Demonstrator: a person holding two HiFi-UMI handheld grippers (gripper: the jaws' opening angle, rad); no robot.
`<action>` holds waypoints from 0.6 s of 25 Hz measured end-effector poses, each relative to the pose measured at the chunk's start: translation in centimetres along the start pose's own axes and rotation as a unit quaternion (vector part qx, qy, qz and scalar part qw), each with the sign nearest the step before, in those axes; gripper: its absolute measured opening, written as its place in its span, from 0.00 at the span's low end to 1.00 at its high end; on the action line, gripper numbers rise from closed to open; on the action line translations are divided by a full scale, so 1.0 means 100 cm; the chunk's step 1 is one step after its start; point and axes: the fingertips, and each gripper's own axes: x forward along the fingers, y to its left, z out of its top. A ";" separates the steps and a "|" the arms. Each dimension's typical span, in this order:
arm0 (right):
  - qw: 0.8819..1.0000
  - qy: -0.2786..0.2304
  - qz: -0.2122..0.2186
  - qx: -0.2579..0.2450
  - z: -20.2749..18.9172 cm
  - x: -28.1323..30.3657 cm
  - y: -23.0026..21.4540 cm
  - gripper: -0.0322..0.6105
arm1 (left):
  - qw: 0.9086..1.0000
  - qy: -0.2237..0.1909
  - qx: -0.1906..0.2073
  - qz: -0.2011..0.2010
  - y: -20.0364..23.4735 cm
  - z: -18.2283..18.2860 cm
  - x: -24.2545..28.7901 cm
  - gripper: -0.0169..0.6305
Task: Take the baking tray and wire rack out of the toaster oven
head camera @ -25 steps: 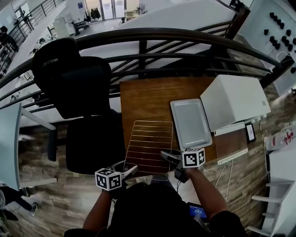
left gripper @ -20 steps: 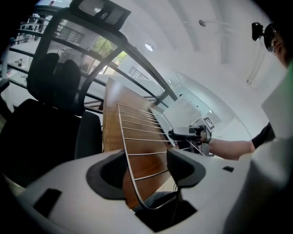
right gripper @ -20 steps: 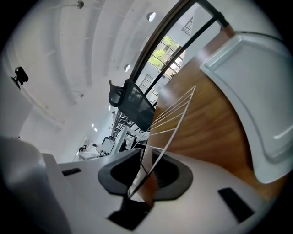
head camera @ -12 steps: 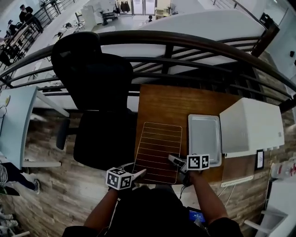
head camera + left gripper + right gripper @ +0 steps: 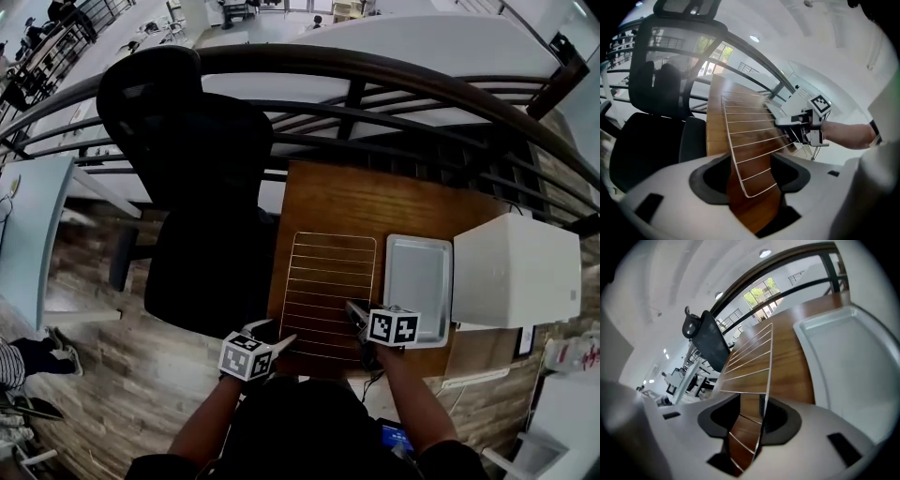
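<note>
The wire rack [image 5: 328, 291] lies flat on the wooden table [image 5: 375, 202], left of the silver baking tray [image 5: 418, 277]. The white toaster oven [image 5: 514, 272] stands at the table's right. My left gripper [image 5: 286, 342] is at the rack's near left corner. In the left gripper view that rack corner [image 5: 745, 140] sits between the wide-apart jaws of the left gripper [image 5: 750, 176], clear of both pads. My right gripper [image 5: 354, 309] is at the near right corner. There the rack's edge wire [image 5: 765, 380] runs between the parted jaws of the right gripper [image 5: 749, 416], close to the right pad.
A black office chair [image 5: 197, 187] stands against the table's left side. A dark curved railing [image 5: 375, 84] runs behind the table. The tray [image 5: 853, 362] lies just right of the rack. A cable hangs off the table's near edge below my right hand.
Both grippers have sunk toward the table at the rack's near end. The head view has swung, so table and chair sit lower and more to the right. The tray has not moved.
</note>
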 end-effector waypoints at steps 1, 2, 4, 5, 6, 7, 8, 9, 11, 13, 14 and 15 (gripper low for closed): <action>1.000 0.004 -0.013 -0.016 0.002 0.001 -0.003 0.26 | 1.000 -0.001 0.000 0.003 0.002 0.003 0.001 0.45; 0.999 0.008 -0.021 -0.026 0.003 0.003 -0.006 0.27 | 1.000 -0.002 -0.001 0.004 0.004 0.006 0.001 0.45; 0.999 0.015 -0.038 -0.036 0.005 0.004 -0.013 0.29 | 1.000 -0.001 -0.001 0.006 0.007 0.011 0.003 0.44; 0.998 0.017 -0.051 -0.041 0.006 0.004 -0.017 0.31 | 1.000 0.000 0.000 0.007 0.009 0.013 0.003 0.44; 0.996 0.018 -0.066 -0.050 0.007 0.004 -0.020 0.32 | 1.000 0.002 0.000 0.009 0.011 0.013 0.003 0.44; 0.995 0.020 -0.079 -0.059 0.008 0.004 -0.023 0.34 | 1.000 0.002 0.000 0.009 0.013 0.014 0.003 0.44; 0.993 0.022 -0.091 -0.067 0.009 0.004 -0.025 0.36 | 1.000 0.003 -0.001 0.010 0.016 0.014 0.002 0.44; 0.992 0.024 -0.101 -0.074 0.009 0.004 -0.027 0.36 | 1.000 0.003 -0.002 0.011 0.018 0.015 0.002 0.44; 0.989 0.027 -0.116 -0.085 0.011 0.003 -0.031 0.38 | 1.000 0.004 -0.002 0.011 0.022 0.015 0.001 0.44; 0.986 0.024 -0.133 -0.094 0.015 0.000 -0.034 0.39 | 1.000 0.004 -0.002 0.012 0.024 0.015 0.001 0.44; 0.984 0.019 -0.143 -0.102 0.017 -0.002 -0.035 0.43 | 1.000 0.003 -0.001 0.012 0.024 0.015 0.001 0.44; 0.982 0.014 -0.152 -0.112 0.020 -0.005 -0.035 0.46 | 1.000 0.002 0.000 0.011 0.025 0.015 0.000 0.44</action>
